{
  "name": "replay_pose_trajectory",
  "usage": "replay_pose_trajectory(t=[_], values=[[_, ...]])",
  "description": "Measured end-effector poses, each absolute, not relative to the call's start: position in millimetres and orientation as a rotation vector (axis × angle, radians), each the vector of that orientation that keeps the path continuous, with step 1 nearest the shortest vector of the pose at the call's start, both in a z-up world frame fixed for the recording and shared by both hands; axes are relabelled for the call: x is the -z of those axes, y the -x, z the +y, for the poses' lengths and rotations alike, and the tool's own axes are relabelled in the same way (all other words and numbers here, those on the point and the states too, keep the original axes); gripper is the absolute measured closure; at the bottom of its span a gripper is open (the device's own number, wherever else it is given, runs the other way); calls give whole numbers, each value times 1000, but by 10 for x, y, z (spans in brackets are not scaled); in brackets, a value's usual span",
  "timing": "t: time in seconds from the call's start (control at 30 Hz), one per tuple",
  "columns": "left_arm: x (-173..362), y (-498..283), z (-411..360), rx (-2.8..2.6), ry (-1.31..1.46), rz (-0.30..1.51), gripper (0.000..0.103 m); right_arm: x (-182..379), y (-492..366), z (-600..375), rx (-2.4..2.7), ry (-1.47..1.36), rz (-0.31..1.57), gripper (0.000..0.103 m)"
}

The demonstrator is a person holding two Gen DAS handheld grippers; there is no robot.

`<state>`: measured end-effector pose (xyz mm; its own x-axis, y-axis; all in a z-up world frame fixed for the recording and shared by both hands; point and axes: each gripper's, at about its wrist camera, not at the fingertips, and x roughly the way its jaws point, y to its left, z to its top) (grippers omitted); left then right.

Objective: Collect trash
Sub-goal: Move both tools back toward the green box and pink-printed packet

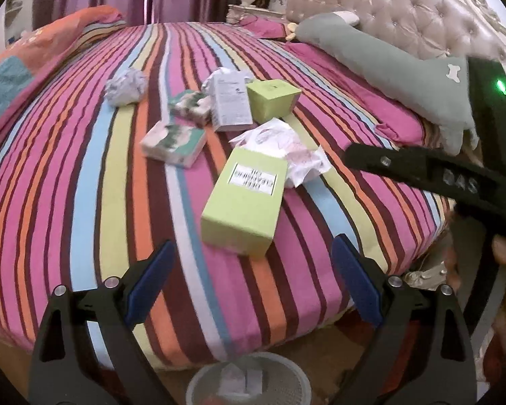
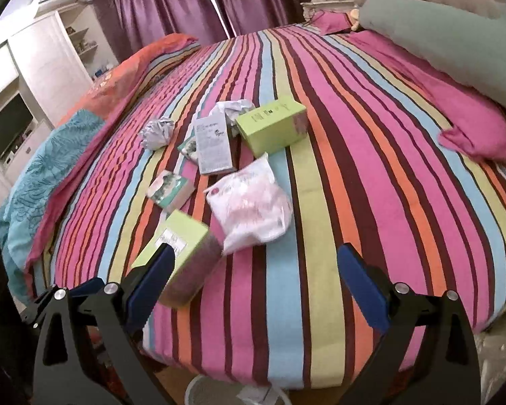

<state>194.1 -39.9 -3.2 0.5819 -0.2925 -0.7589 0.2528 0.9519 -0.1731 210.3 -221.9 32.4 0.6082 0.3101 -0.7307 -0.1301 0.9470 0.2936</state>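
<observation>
Left wrist view: my left gripper (image 1: 253, 270) hangs wide open, empty, above the bed's near edge; my right gripper (image 2: 256, 273) likewise. Just ahead on the striped bedspread (image 1: 84, 185) lies the long lime-green cardboard box (image 1: 244, 199), beside crumpled white plastic wrapping (image 1: 286, 150). It's probably light, stiff, crushable; I'd pinch across its narrow sides.

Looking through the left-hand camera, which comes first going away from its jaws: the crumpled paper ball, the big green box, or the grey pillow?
1. Big green box, just ahead of the jaws, centre.
2. Crumpled paper ball, further back, left.
3. Grey pillow, farthest, right, by the headboard.
</observation>
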Motion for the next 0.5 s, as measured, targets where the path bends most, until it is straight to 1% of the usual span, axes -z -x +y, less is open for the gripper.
replay_pose_trajectory(t=[0.1, 0.5], values=[[71, -2075, -466, 316, 15, 903, 12, -295, -2290, -2177, -276, -198, 909, 10], [212, -2474, -562, 302, 23, 938, 12, -71, -2817, -2011, -311, -156, 1015, 10]])
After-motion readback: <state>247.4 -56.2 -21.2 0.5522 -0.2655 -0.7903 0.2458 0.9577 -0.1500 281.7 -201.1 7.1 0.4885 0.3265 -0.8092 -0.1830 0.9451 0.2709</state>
